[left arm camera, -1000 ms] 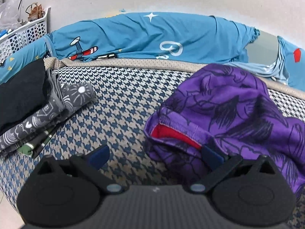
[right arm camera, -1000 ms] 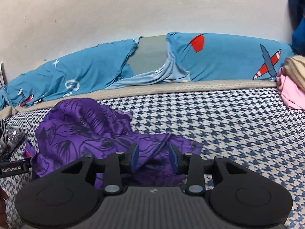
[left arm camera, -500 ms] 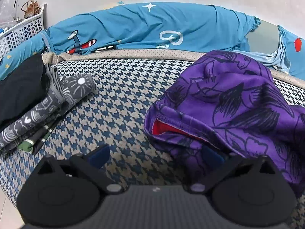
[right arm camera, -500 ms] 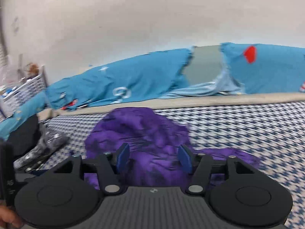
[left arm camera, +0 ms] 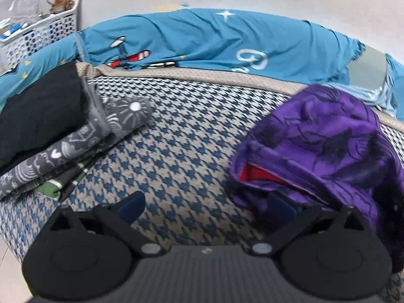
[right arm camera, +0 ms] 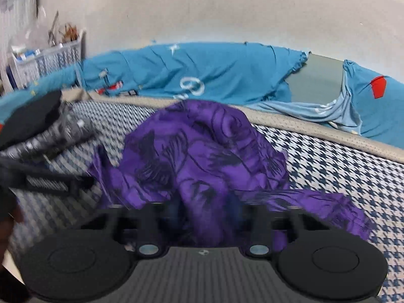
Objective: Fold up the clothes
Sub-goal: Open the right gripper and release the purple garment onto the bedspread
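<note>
We look across a bed with a blue-and-cream houndstooth cover, a pale wall behind it and a teal bedsheet with plane and star prints bunched along the far edge. At far left a white plastic basket stands by the wall. Just in front of it on the cover lies a pile of folded clothes: a black piece on top, a grey patterned one under it, a green striped edge at the bottom.

Next comes the left tool, its jaws spread wide over bare cover. Its left finger is clear of everything; its right finger sits at the hem of the purple garment, and we cannot tell whether it touches the cloth. It grips nothing.

The purple garment, printed with dark line drawings and showing a red lining at its opening, is heaped on the cover right of centre. In the right wrist view the right tool is closing with a rising fold of the garment between its fingers; the blur there suggests, but does not prove, that the pads already pinch it.
</note>
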{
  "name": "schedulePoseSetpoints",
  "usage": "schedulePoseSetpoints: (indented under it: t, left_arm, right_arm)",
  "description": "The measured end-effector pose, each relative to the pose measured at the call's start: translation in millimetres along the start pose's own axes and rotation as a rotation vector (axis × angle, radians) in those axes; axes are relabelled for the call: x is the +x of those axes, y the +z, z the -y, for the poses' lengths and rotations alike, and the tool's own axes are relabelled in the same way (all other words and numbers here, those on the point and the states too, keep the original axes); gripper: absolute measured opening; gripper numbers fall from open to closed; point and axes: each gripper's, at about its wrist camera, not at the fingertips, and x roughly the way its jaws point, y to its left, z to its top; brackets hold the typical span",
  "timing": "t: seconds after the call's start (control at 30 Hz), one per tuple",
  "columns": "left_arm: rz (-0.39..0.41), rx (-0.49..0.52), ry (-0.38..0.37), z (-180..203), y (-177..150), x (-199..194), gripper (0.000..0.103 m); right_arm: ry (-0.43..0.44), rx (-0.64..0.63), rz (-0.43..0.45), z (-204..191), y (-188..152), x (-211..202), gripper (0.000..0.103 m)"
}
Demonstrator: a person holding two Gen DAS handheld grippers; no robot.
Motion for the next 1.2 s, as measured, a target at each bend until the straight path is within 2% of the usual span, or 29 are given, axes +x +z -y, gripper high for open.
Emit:
schedulePoseSetpoints:
  t: [0.13, 0.3, 0.5, 0.7, 0.8, 0.87, 0.97, 1.2]
  left_arm:
    - [0.039, -0.032, 0.022, -11, 6, -6, 0.103]
    - [0.078, -0.077, 0.023, -19, 13, -14, 0.103]
    - [0.092, -0.056, -0.003, -8, 9, -19, 0.103]
    - [0.145, -0.043, 0.001, 3, 6, -26, 0.103]
    - [0.133, -0.034, -0.021, 5, 1, -25, 0.103]
    - [0.124, -0.014, -0.038, 7, -4, -24, 0.103]
    - [0.103, 0.048, -0.045, 15, -13, -21, 0.103]
    - [0.057, 0.138, -0.044, 26, -34, -13, 0.103]
  right_arm:
    - [0.01, -0.036, 0.006, -4, -3, -10, 0.017]
    - [0.079, -0.096, -0.011, -14, -15, -33, 0.015]
    - [0.122, -0.152, -0.044, -36, -38, -53, 0.012]
    - [0.13, -0.151, -0.066, -49, -53, -61, 0.011]
    - [0.153, -0.133, -0.097, -56, -65, -65, 0.006]
    - [0.17, -0.12, -0.12, -60, -73, -67, 0.006]
    - [0.155, -0.155, -0.135, -73, -88, -71, 0.006]
    - [0.126, -0.1, -0.152, -79, -107, -79, 0.006]
